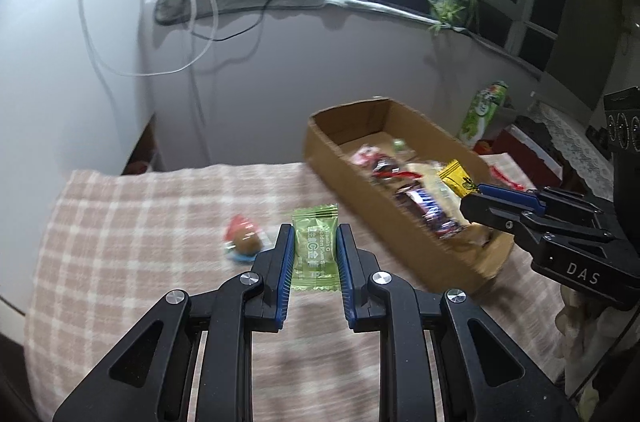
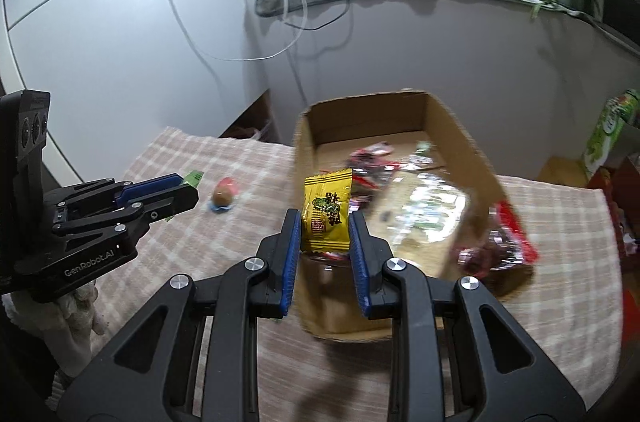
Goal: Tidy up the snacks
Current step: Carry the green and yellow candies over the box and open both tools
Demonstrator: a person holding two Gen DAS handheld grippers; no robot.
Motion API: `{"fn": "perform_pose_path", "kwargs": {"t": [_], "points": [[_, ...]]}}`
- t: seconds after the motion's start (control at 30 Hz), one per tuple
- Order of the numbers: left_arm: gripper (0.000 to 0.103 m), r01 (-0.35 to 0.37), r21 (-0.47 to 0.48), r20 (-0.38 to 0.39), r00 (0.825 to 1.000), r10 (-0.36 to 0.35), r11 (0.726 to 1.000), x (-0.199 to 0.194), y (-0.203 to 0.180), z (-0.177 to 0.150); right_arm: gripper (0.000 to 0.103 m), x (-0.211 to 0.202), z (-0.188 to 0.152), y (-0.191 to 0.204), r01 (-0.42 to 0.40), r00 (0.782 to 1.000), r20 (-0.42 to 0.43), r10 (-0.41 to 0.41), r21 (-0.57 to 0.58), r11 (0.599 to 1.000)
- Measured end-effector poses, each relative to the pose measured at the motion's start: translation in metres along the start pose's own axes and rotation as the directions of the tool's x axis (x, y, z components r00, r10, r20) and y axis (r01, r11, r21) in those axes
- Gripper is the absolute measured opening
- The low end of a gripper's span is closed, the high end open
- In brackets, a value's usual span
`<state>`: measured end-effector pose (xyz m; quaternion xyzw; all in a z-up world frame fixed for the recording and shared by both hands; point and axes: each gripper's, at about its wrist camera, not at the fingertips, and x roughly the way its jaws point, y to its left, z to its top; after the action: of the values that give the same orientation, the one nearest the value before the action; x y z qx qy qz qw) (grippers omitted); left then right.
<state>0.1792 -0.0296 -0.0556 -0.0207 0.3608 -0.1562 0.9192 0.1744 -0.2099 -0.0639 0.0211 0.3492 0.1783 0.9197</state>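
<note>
pinching a green candy packet [image 1: 313, 247] between its blue pads, the left gripper [image 1: 313, 234] holds it in the air above the checked tablecloth [image 1: 140, 222], with a small red and brown sweet [image 1: 244, 238] lying on the cloth just beside on the left. the right gripper [image 2: 325, 220] pinches a yellow snack packet [image 2: 327, 210] in the same way, over the near end of the cardboard box [image 2: 360, 118]. more snacks lie inside this box, and a red packet [image 2: 508, 238] lies at its right wall.
</note>
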Motion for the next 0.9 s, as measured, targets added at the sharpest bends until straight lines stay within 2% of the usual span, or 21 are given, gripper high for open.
{"fn": "perform_pose_path", "kwargs": {"t": [0.37, 0.9], "points": [[0.019, 0.062, 0.055, -0.001, 0.998, -0.062, 0.997, 0.024, -0.046, 0.023, 0.025, -0.008, 0.006, -0.045, 0.046, 0.999, 0.011, -0.046, 0.042, 0.998], [0.019, 0.063, 0.057, -0.049, 0.997, -0.061, 0.996, 0.083, -0.06, 0.052, 0.025, 0.043, 0.031, -0.082, 0.042, 0.998, -0.042, -0.038, 0.083, 0.996]]}}
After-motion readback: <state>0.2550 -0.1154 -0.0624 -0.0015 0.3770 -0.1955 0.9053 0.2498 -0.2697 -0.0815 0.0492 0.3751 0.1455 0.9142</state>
